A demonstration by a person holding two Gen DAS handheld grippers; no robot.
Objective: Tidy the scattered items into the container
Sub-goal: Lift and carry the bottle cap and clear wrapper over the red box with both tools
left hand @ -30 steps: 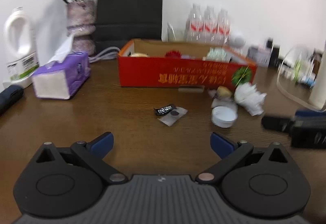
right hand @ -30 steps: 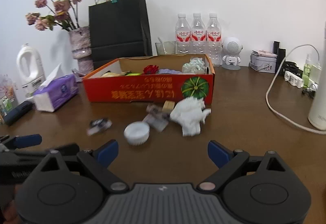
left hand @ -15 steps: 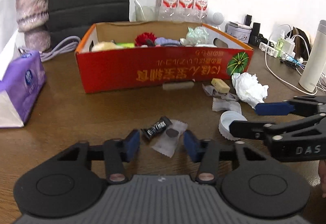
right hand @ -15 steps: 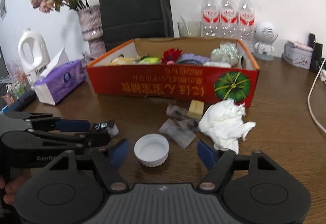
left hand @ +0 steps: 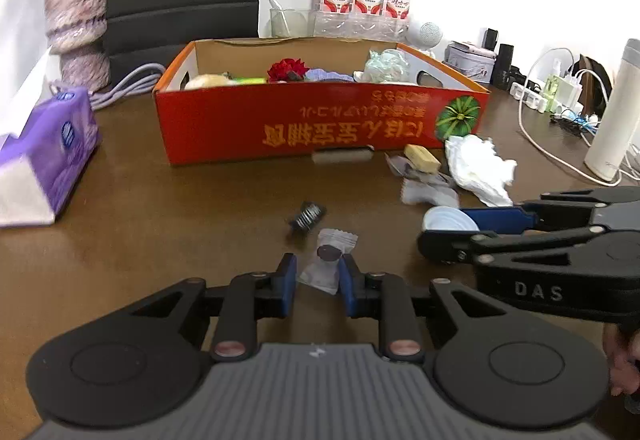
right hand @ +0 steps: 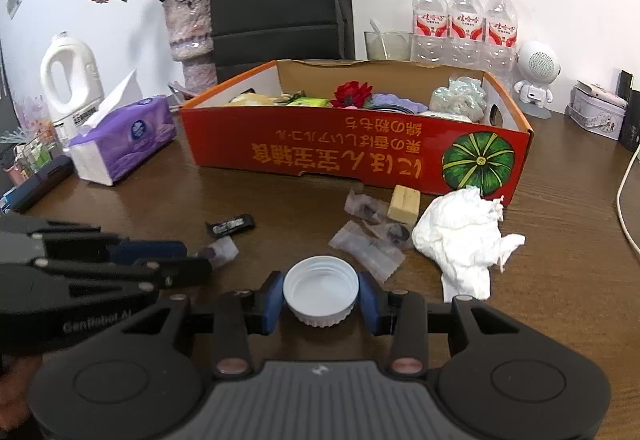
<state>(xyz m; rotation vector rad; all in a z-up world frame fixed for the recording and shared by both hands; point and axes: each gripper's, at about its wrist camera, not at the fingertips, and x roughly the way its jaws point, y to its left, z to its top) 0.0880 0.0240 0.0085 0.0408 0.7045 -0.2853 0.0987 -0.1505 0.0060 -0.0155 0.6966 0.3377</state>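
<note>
In the left wrist view the left claw (left hand: 318,280) has its blue pads close on either side of a small clear sachet (left hand: 329,260) lying flat on the brown counter (left hand: 160,240), nearly closed but seemingly not yet pinching it; the film is thin, crinkly and slippery with a dark round lump inside, so the pads could close on the wrapper edge alone and it may slide out or fold on the way to the box. A small dark ridged piece (left hand: 306,217) lies just beyond, near enough to be nudged. The red cardboard box (left hand: 320,123), already part filled, stands further back. In the right wrist view the right claw (right hand: 320,296) is clamped on a white plastic cap (right hand: 320,290), open side up, its ribbed rim between the pads; the hard smooth round wall could pop free if the squeeze is off centre. A crumpled white tissue (right hand: 464,236), soft and light, more clear wrappers (right hand: 368,244) and a tan block (right hand: 405,203) sit loose before the box, and a sweeping claw could scatter them
</note>
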